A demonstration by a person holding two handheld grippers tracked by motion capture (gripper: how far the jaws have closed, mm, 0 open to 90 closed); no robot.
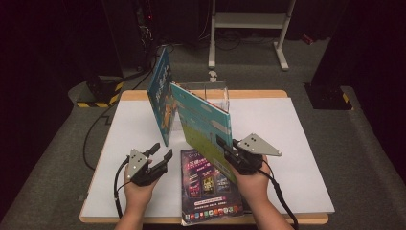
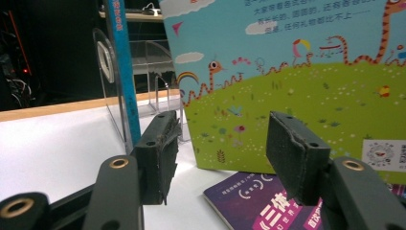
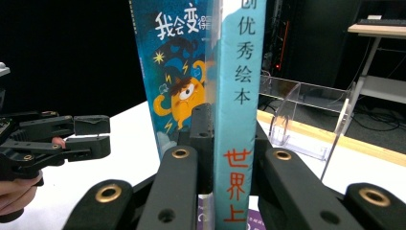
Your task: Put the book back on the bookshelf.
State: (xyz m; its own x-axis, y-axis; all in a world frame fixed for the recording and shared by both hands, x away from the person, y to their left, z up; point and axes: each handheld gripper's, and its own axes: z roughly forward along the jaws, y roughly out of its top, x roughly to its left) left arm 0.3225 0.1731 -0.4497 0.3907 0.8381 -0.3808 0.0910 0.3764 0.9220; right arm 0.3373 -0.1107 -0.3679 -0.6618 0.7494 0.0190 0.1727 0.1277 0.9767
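Observation:
My right gripper is shut on the lower spine edge of a tall picture book with a green and sky-blue cover, holding it upright over the table. In the right gripper view the jaws clamp its turquoise spine at my right gripper. A blue book with an orange monster stands upright just behind and to the left, by a clear acrylic book stand. A purple book lies flat at the front edge. My left gripper is open with nothing in it, to the left of the held book.
The white mat covers a wooden table with bare room on the right and left. Beyond the far edge are dark floor, cables and a white frame. The stand's clear dividers rise behind the books.

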